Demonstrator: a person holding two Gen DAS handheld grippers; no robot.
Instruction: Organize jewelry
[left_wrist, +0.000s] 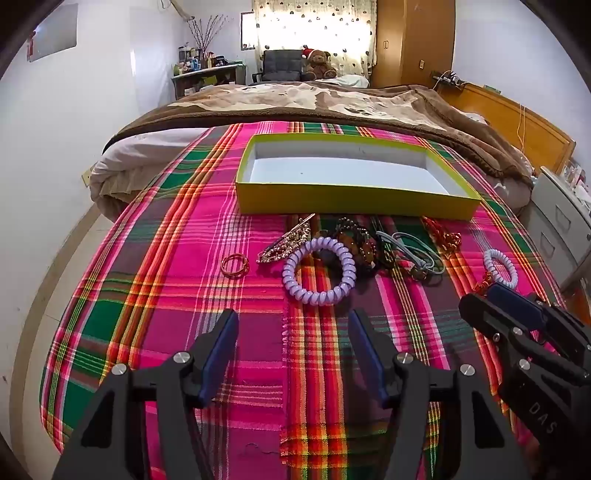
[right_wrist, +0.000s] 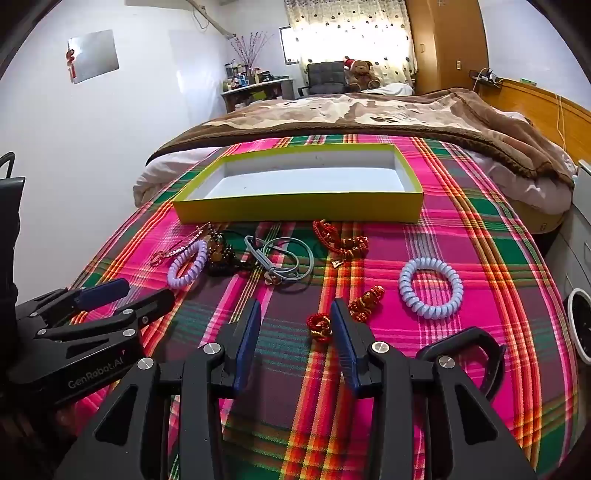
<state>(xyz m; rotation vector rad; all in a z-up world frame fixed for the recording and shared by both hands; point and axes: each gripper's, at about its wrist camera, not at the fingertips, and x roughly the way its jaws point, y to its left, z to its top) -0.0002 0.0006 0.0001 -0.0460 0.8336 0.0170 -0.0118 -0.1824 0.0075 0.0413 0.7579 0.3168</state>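
- A bed is covered with a bright plaid cloth (left_wrist: 184, 295) in pink, green and orange, with a brown blanket (left_wrist: 332, 103) lying beyond it.
- A shallow yellow box (left_wrist: 354, 201) with a pale, bare floor sits open on the cloth, at twelve o'clock from both grippers.
- Jewelry lies in a loose row just in front of the box.
- In the left wrist view, a gold ring (left_wrist: 235, 264) lies at eleven o'clock, a sparkly hair clip (left_wrist: 286, 240) beside it, then a purple coil bracelet (left_wrist: 318, 275) at twelve.
- Dark beads (left_wrist: 356, 240) and a grey cord (left_wrist: 417, 251) follow toward one o'clock.
- A pale blue coil bracelet (right_wrist: 430, 287) lies apart, at two o'clock in the right wrist view.
- A small red and gold trinket (right_wrist: 320, 326) lies just inside the right-hand finger of the right gripper (right_wrist: 295, 314).
- A second red trinket (right_wrist: 365, 302) sits just past that finger.
- The right gripper's jaws are parted, pinching nothing.
- The left gripper (left_wrist: 291, 323) hovers over bare cloth, jaws spread wide and empty.
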